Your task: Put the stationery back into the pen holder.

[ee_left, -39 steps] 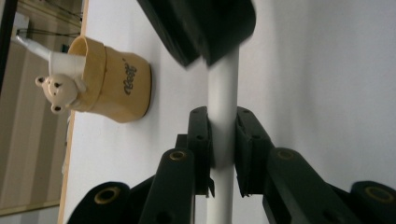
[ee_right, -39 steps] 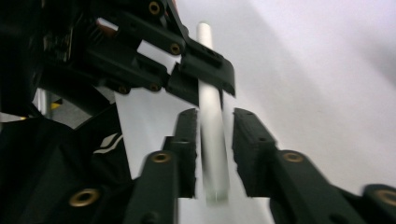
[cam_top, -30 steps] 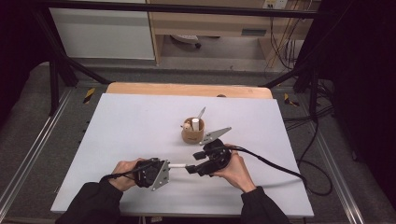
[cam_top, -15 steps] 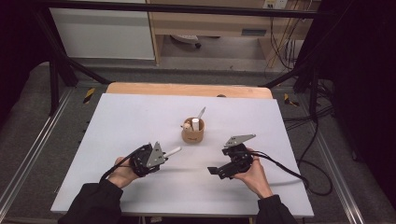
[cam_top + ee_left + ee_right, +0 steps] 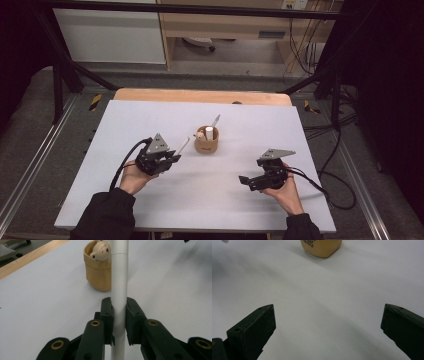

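Your hands have split apart. A second ago both grippers met over the near middle of the table on one white pen; now the pen [image 5: 181,147] belongs to your left gripper [image 5: 170,161] alone. In the left gripper view the two black pads are clenched on the white barrel [image 5: 119,290], which runs up between them towards the tan cup [image 5: 98,268].

Your right gripper [image 5: 243,180] has just been opening its jaws, and nothing lies between them: in the right gripper view they stand wide apart over bare white table [image 5: 324,302], released and empty. That hand has drawn off to the right and sits near the front edge, well apart from the cup.

So the handover is done. The pen is off the table, tilted, its tip pointing up and right towards the cup [image 5: 206,142], near it but not yet over the rim. The cup stands in the middle of the table with a few things already in it: a thin stick [image 5: 215,121] leaning out, a short white stub [image 5: 209,133] and a small bear-faced piece [image 5: 100,252].

What looks to be left is one move for your left hand: bring the tip over the cup's mouth and let it drop in. Mind the bits already standing there; the pen could knock against them or tip the cup if it comes in too flat.
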